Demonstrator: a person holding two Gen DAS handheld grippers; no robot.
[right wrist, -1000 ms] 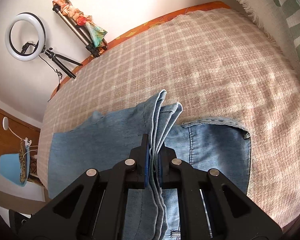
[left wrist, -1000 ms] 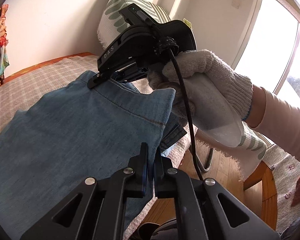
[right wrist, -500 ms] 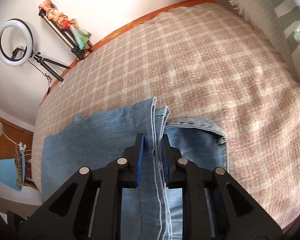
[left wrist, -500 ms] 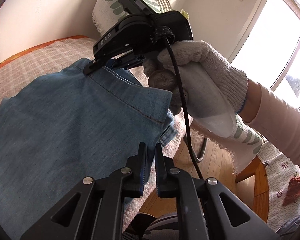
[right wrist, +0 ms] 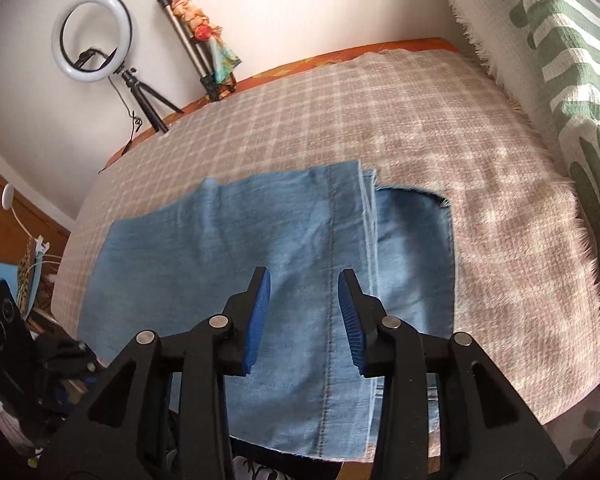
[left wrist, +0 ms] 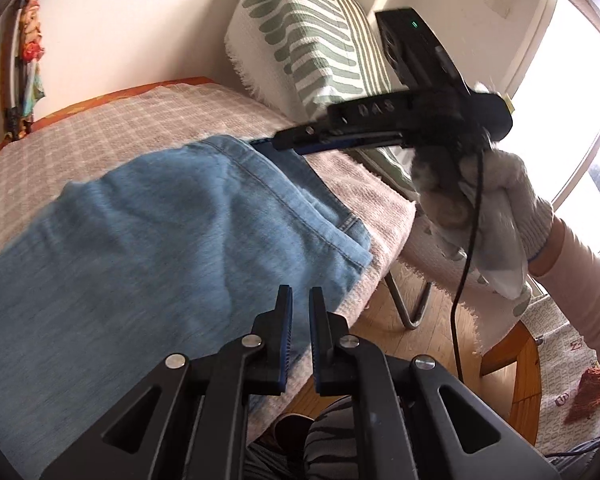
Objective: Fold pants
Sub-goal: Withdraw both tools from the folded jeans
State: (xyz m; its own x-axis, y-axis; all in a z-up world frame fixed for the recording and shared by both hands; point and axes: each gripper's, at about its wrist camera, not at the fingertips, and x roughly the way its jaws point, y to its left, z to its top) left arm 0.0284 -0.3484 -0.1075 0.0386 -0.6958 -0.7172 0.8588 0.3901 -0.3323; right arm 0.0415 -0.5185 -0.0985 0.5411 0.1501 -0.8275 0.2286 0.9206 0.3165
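Light blue jeans [right wrist: 220,248] lie folded flat on the checked blanket [right wrist: 340,112]; a stitched hem edge [right wrist: 364,200] runs across a darker layer [right wrist: 416,248]. My right gripper [right wrist: 304,276] hovers over the fold, its jaws opening, with nothing between the blue pads. In the left wrist view the right gripper [left wrist: 268,144] points at the far corner of the jeans [left wrist: 140,240], held by a gloved hand [left wrist: 480,208]. My left gripper [left wrist: 300,300] is shut with nothing in it, just off the near corner of the fabric.
A green-striped cushion [left wrist: 312,48] leans against the wall at the bed's right end [right wrist: 560,80]. A ring light on a tripod [right wrist: 94,36] stands behind the bed. The bed's edge drops to a wooden floor [left wrist: 380,320] with a metal chair leg [left wrist: 416,308].
The right gripper has let go of the bunched hem and spread its jaws; the jeans now lie flat. Both grippers have pulled back from the fabric.
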